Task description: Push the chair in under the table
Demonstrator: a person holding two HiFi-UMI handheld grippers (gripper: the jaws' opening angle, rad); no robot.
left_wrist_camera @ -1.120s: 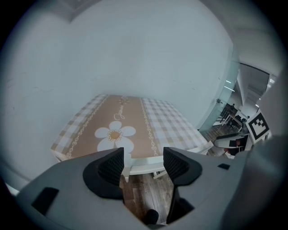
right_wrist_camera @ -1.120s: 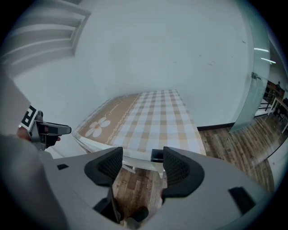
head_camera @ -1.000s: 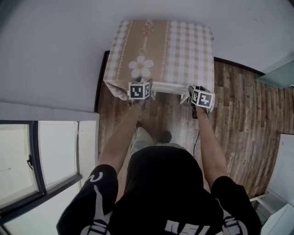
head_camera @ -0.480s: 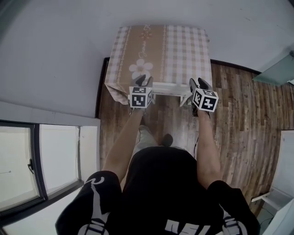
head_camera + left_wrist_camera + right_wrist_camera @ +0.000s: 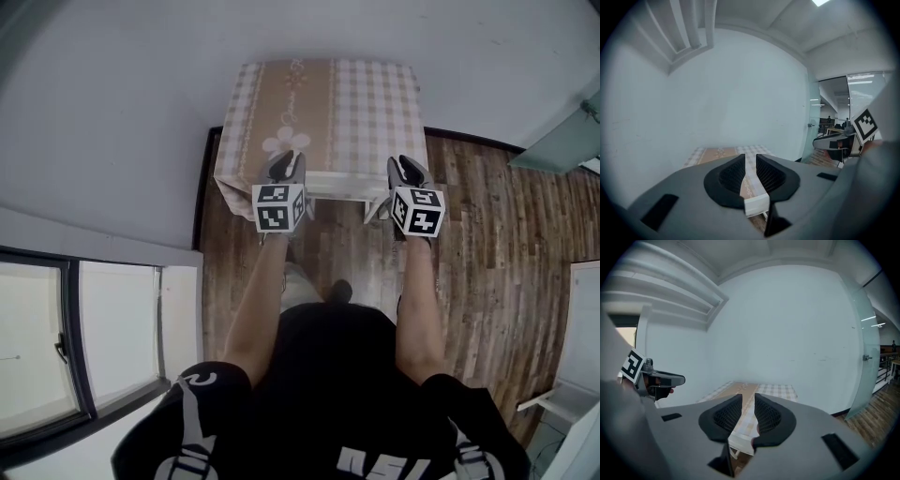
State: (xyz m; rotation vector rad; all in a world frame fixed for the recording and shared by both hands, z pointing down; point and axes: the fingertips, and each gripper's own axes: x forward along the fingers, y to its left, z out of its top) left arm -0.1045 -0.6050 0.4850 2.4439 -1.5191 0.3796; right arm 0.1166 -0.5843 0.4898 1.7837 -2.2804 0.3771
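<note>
The table (image 5: 323, 112) wears a beige checked cloth with a flower print and stands against the wall. Only the white chair's back rail (image 5: 337, 185) shows, at the table's near edge, with the seat hidden under the cloth. My left gripper (image 5: 286, 161) hovers above the rail's left end, and my right gripper (image 5: 409, 167) above its right end. Neither touches the rail. In the left gripper view the left gripper (image 5: 750, 161) has its jaws closing with a narrow empty gap between them. The right gripper (image 5: 748, 401) does the same. The chair's white rail (image 5: 757, 204) (image 5: 740, 444) lies below both.
A grey wall (image 5: 141, 112) runs behind and to the left of the table. Dark wooden floor (image 5: 497, 244) spreads to the right. A window (image 5: 75, 328) is at lower left, a glass door (image 5: 553, 145) at the right edge, and white furniture (image 5: 572, 412) at lower right.
Both grippers have lifted from the corners of the chair's back rail and now hover above it. Their jaws have narrowed. The chair stays tucked at the table's edge.
</note>
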